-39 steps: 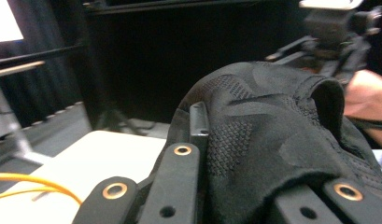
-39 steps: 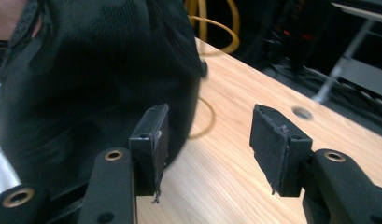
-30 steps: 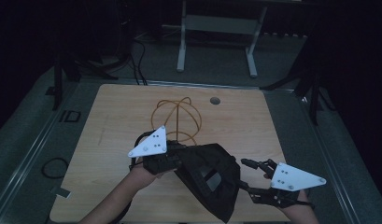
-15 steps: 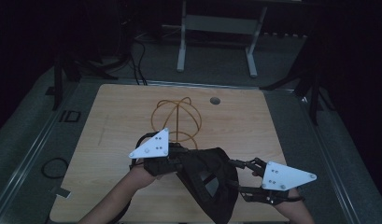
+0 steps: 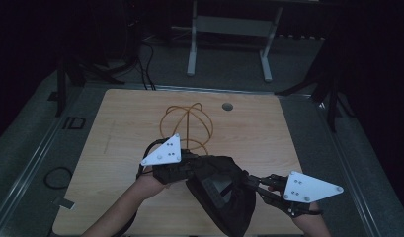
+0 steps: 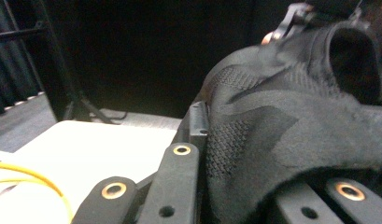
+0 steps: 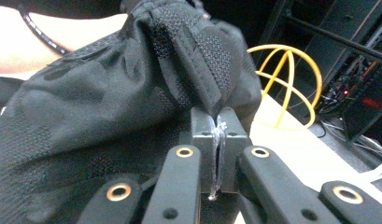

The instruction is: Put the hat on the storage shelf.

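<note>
Fabric like this black garment [image 5: 224, 190] is soft and floppy, so it'll sag wherever you aren't holding it; it hangs bunched over the near edge of the table [image 5: 130, 118], in front of the yellow wire frame [image 5: 187, 123]. Your left gripper [image 5: 189, 165] is pinching one side; your right gripper [image 7: 216, 126] has just been closing and now pinches a seamed edge, which looks like the best spot to hold.

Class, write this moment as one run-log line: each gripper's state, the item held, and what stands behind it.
left gripper: shut on black garment | right gripper: just closed, shut on black garment | yellow wire frame: behind, on table
</note>
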Demonstrator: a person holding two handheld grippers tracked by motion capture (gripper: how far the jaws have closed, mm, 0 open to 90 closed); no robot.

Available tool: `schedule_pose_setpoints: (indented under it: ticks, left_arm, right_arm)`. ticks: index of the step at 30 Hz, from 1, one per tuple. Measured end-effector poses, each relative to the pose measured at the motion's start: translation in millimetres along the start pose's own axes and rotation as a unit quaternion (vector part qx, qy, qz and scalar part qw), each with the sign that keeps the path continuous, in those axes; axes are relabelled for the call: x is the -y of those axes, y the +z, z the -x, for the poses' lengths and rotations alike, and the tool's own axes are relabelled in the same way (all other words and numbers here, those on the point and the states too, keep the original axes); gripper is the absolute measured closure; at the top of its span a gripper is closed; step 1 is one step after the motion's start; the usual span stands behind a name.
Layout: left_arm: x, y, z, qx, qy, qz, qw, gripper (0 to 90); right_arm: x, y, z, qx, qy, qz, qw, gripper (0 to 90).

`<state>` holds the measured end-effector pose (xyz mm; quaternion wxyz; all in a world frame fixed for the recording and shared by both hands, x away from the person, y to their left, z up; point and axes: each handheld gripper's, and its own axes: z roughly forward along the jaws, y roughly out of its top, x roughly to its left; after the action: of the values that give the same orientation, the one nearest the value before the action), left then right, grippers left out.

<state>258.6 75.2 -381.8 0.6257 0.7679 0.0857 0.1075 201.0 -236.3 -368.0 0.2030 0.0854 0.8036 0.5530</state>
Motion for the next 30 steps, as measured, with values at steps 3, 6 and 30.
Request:
schedule_pose_setpoints:
  ticks: [3, 6, 30]
  left_arm:
    - [-0.6, -0.2, 0.4, -0.012, 0.000, -0.006, 0.9999, 86.2]
    - [-1.0, -0.8, -0.1, -0.025, 0.003, -0.009, 0.9996, 83.1]
    - [21.8, -29.3, -5.9, -0.125, -0.017, -0.036, 0.9914, 62.2]
  right_arm:
    - [-0.3, -1.5, 1.2, 0.001, 0.005, 0.005, 1.0000, 88.6]
    - [-0.9, -4.0, 2.7, 0.000, 0.008, 0.007, 0.9999, 88.7]
    - [-0.5, -38.9, 27.3, 0.078, 0.059, 0.025, 0.9949, 88.7]
